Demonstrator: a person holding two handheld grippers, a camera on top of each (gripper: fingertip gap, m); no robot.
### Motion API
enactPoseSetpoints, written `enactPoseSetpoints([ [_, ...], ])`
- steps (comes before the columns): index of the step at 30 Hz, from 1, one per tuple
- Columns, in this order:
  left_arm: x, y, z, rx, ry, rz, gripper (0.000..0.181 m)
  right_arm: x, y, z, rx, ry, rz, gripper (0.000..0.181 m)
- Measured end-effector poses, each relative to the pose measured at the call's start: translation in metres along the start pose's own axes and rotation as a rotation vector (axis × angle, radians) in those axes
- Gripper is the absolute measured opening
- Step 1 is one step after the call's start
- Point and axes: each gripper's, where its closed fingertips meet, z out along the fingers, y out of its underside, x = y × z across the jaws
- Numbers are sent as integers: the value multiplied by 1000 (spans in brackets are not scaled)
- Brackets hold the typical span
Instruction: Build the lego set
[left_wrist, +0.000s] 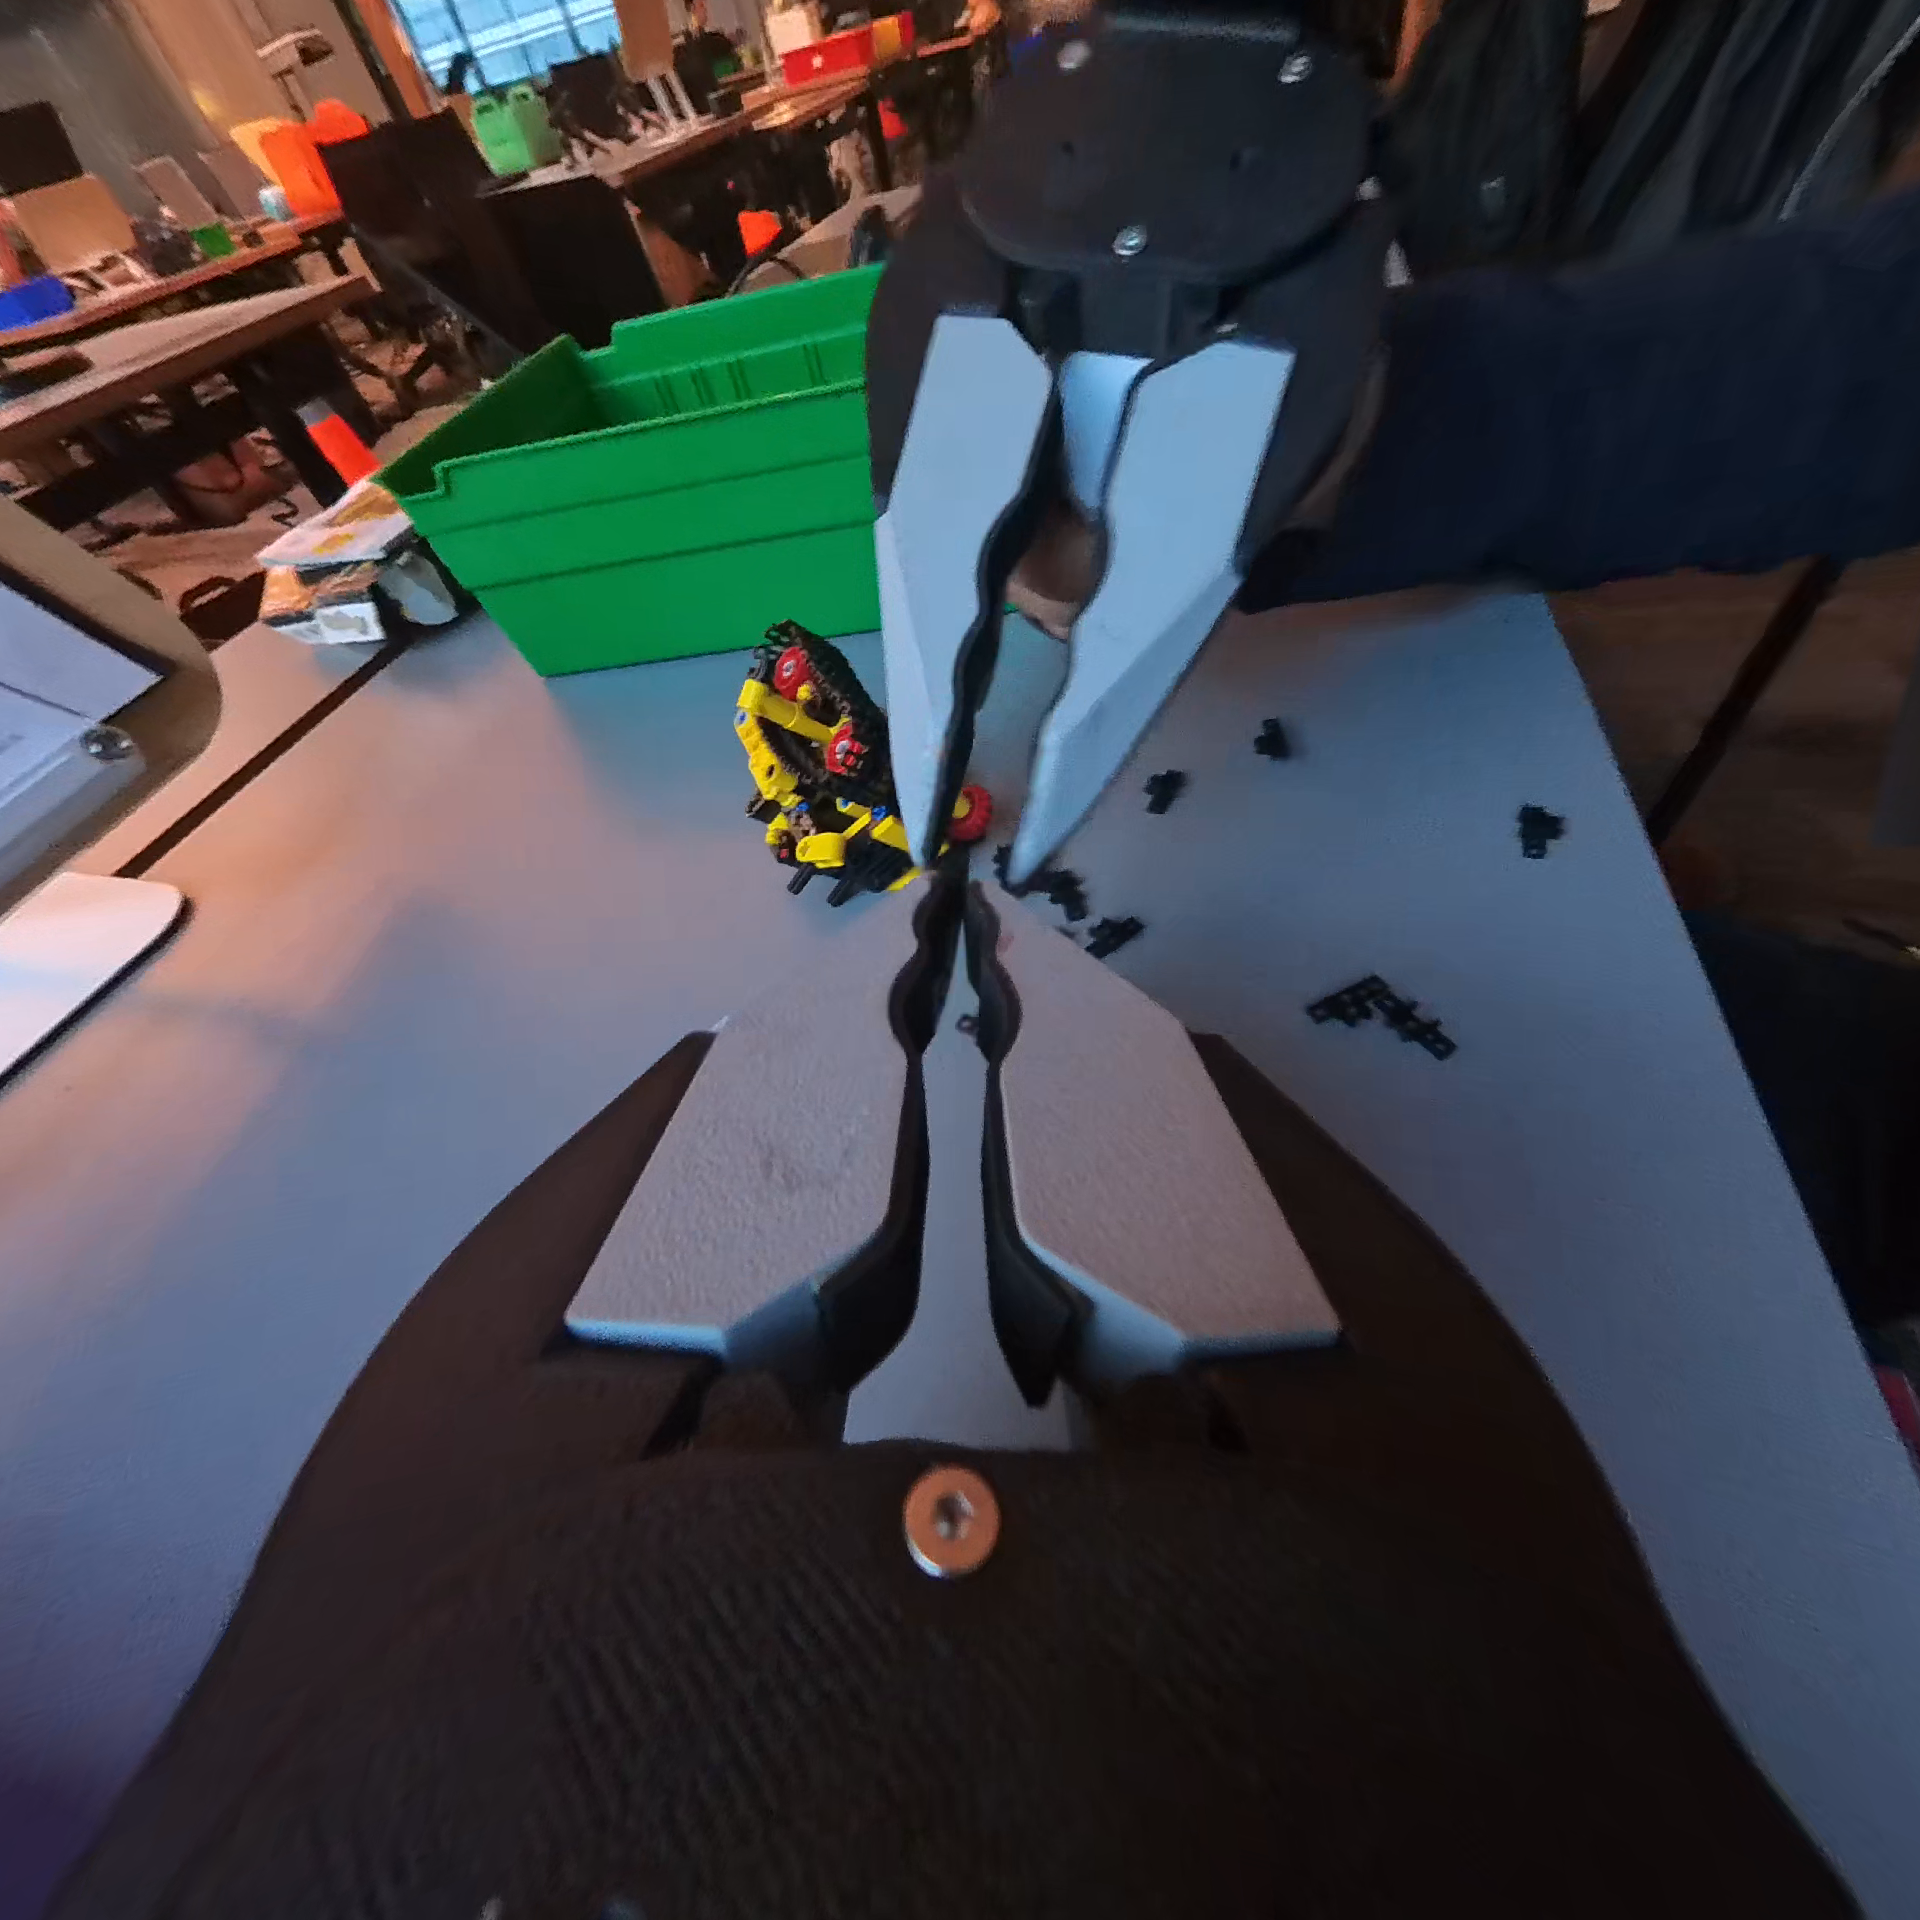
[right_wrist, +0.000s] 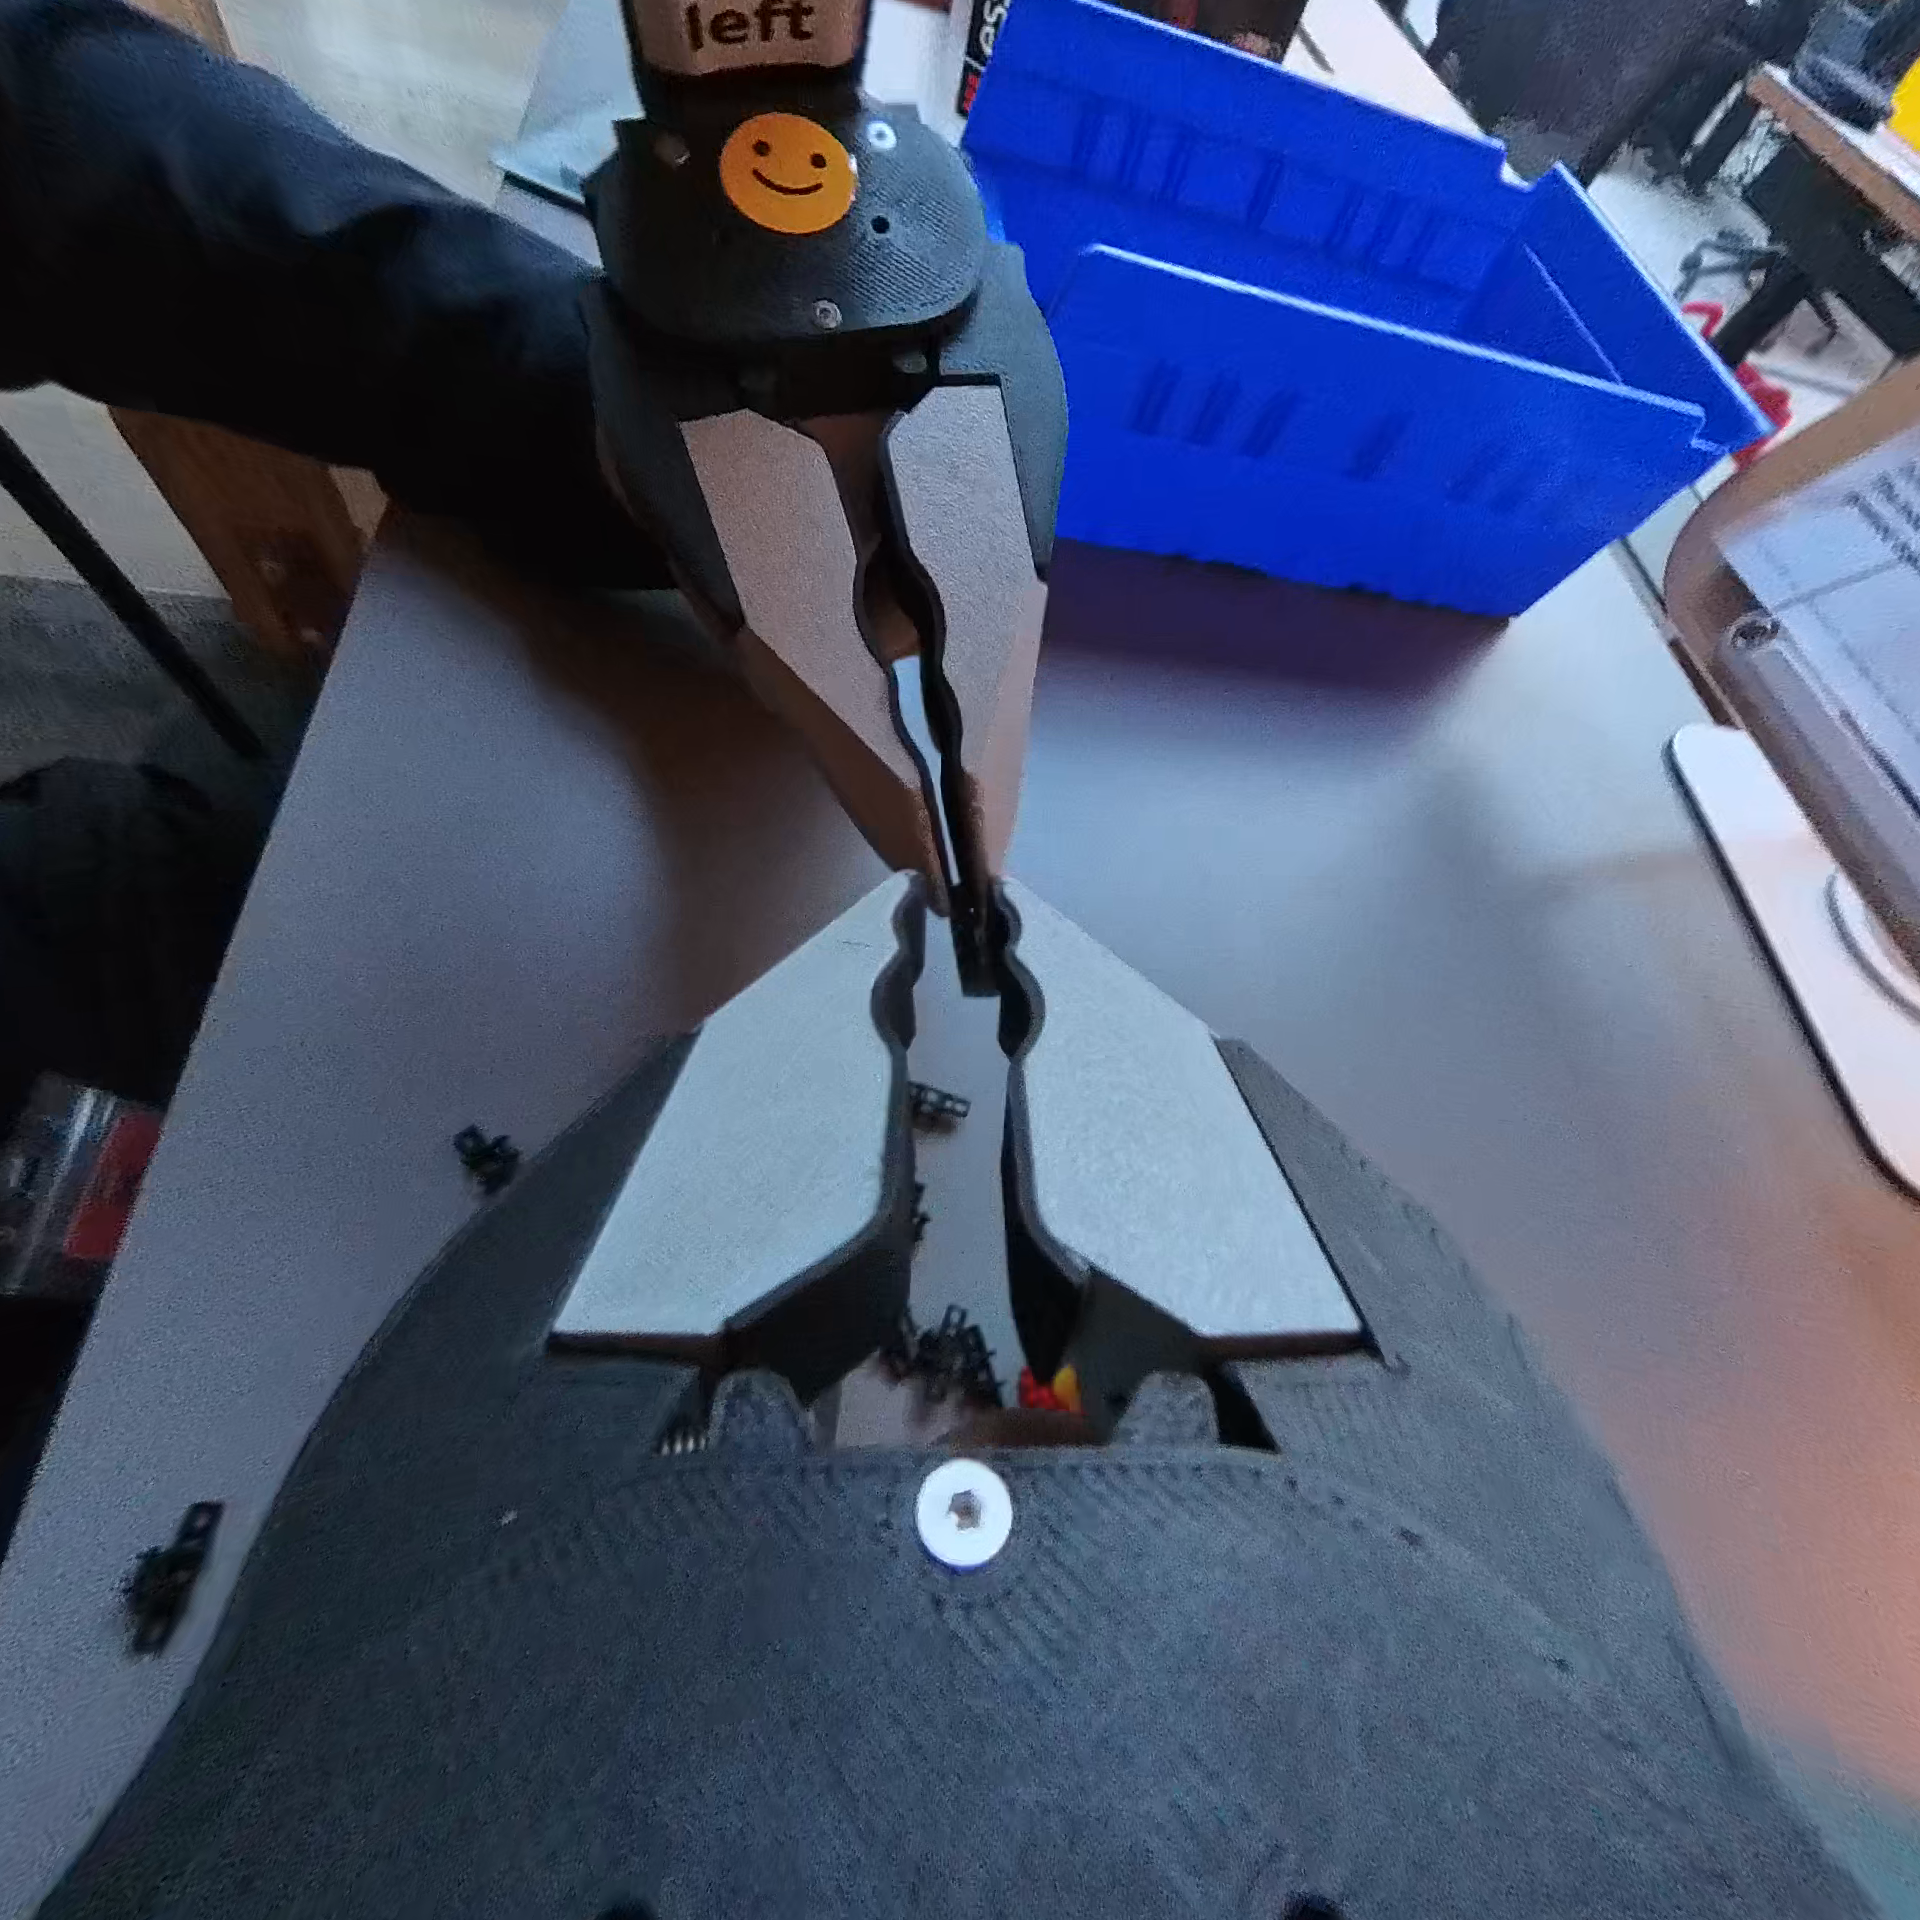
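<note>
Pinching a short black track piece (right_wrist: 974, 951) in my left tongs (left_wrist: 954, 900), I hold it up off the surface (left_wrist: 416, 935) so its free end pokes out toward the other tool. The left tongs are closed on it near their tips, and most of its length is left bare for a second grip.

My right tongs (right_wrist: 958, 896) meet it head-on, tip to tip. Their jaws stand apart on either side of the bare end; it seems to lie against one pad, but I judge it is not clamped yet. Squeezing there would let me pass it over or steady it while I link it.

Just beyond the tips, the yellow and black tracked model (left_wrist: 821, 769) is propped on its side on the surface, belt and red wheels facing up, likely so the track run is reachable. A red gear (left_wrist: 974, 805) sits by it.

Loose black links (left_wrist: 1382, 1013) lie scattered on my right, within easy reach. A green bin (left_wrist: 644, 499) stands behind the model, and a blue bin (right_wrist: 1351, 416) stands across the surface.
</note>
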Motion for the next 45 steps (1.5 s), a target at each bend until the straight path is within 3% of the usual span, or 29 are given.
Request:
enactPoseSetpoints([
  [1,0,1,0,-5,0,-2,0,0,-1,2,-5,-11,-18,0],
  [3,-2,3,-1,-22,-12,21,0,-3,0,4,-14,-47,-27,0],
  [9,2,-3,-1,-3,-12,38,0,-6,2,-6,30,-81,-29,11],
  [13,12,-13,-3,44,32,44,0,-7,13,-8,4,-54,-34,0],
  [16,11,-12,-3,40,28,46,0,-7,13,-6,7,-20,-51,0],
  [20,9,-9,-4,27,29,29,0,-11,10,-6,24,-55,-9,14],
  [24,11,-8,-3,25,36,29,0,-5,11,-5,22,8,-36,0],
  [29,13,-4,-1,-8,43,40,0,-2,9,-6,46,37,-22,11],
  [31,11,-3,0,-16,24,53,0,-5,9,-7,39,32,-54,2],
  [45,10,-6,-1,14,29,23,0,-5,8,-6,50,47,-75,2],
])
